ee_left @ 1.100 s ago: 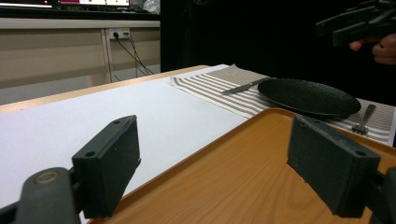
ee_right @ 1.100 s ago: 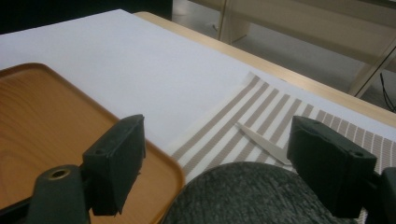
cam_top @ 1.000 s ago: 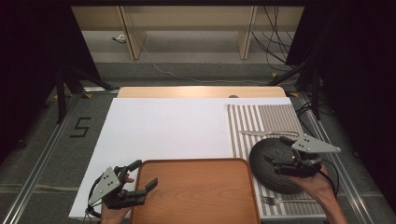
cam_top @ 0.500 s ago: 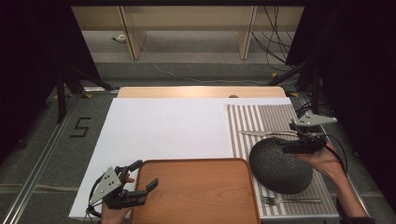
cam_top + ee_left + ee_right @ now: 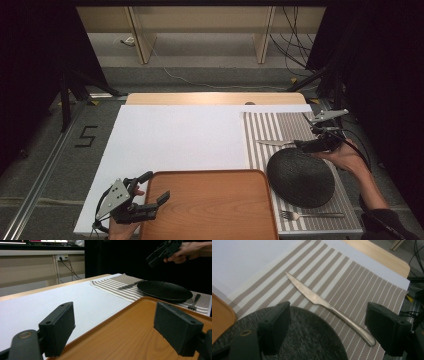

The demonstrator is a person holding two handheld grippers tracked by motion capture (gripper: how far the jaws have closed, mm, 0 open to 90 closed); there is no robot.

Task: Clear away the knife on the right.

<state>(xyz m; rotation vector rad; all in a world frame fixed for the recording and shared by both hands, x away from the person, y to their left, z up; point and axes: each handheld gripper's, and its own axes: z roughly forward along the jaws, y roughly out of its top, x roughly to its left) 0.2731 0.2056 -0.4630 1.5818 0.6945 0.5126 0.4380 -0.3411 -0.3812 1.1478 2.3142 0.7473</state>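
The right tool (image 5: 306, 145) is held above the far edge of the plate (image 5: 300, 177), with its jaws wide apart and nothing between them. Just beyond the plate, the knife (image 5: 327, 306) is seen lying flat on the striped mat (image 5: 280, 127), its blade pointed away from the tool. The plate is placed on the same mat, and the fork (image 5: 312, 215) is laid on its near side. Left of the plate, the tray (image 5: 210, 205) is found. The left tool (image 5: 157, 202) is kept at the tray's left edge, jaws wide open and empty.
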